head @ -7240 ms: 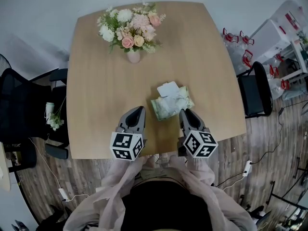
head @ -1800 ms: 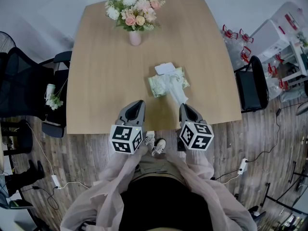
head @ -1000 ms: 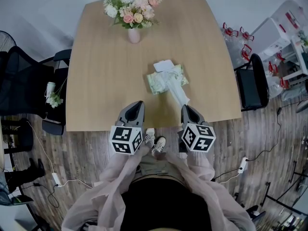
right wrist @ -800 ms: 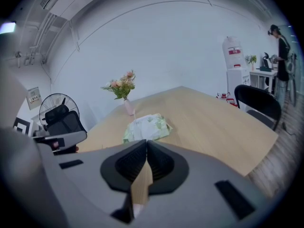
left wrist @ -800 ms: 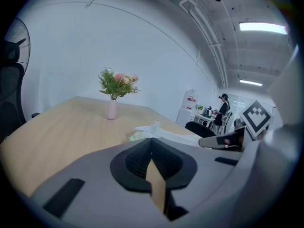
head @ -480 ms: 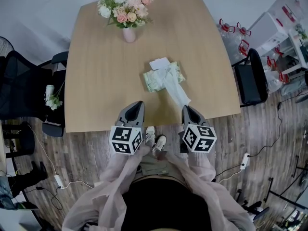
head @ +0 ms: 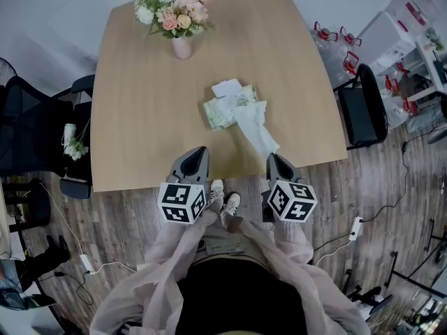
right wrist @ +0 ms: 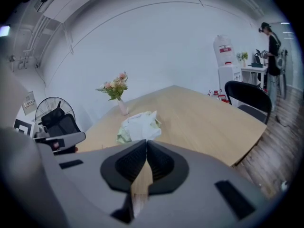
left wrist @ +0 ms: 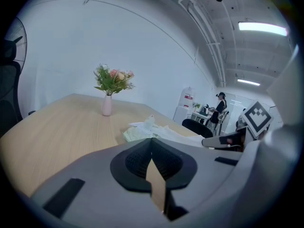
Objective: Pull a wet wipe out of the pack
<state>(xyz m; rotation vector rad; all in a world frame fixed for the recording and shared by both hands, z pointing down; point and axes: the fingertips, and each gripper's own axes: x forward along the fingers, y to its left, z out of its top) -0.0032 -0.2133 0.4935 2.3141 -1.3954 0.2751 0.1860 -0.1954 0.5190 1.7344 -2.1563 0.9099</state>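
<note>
Wet wipe (head: pixel 257 128) partly out of open pack (head: pixel 218 112).

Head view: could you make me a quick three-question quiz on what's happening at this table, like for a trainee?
1. True or false: the left gripper is pinching the wet wipe.
2. What stands at the far end of the table? A) a vase of flowers B) a laptop C) a kettle
3. Fill in: the wet wipe stretches from the wet wipe pack to the shut jaws of the ___ gripper.
Key: 1 false, its jaws are shut on nothing; 2 A; 3 right, the right gripper holds it.
</note>
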